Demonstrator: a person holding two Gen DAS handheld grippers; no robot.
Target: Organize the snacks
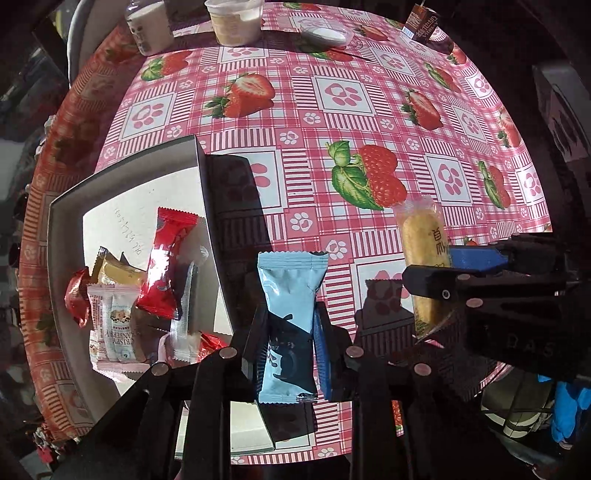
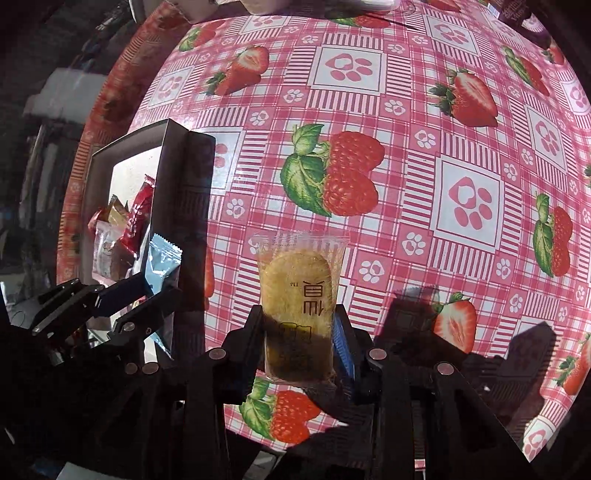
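I have the left gripper (image 1: 286,332) pinching a blue packet (image 1: 290,295) across its lower half, the packet standing upright between the pads and clear of the table (image 1: 369,110). My right gripper (image 2: 299,332) is clamped on a clear-wrapped cake (image 2: 297,295), also upright, its crimped top edge sticking up above the fingers; it hangs over the table's checked cloth, off the surface. From the left wrist I see the right gripper (image 1: 436,280) just to the side with the cake (image 1: 421,236) in it, and from the right wrist the left gripper (image 2: 147,295) with the blue packet (image 2: 162,266) beside the box (image 2: 173,166).

The box (image 1: 199,177) sits at the table's left edge, open on top, its near wall just beside the blue packet. Inside lie a red packet (image 1: 166,266), a cranberry bar (image 1: 114,325), a yellow packet (image 1: 118,273) and a few more wrappers, piled together toward the near end.

Along the table's far edge stand a bottle (image 1: 147,26), a tub (image 1: 236,18), a clear lid (image 1: 325,33) and, at the far right corner, a brown carton (image 1: 424,26).
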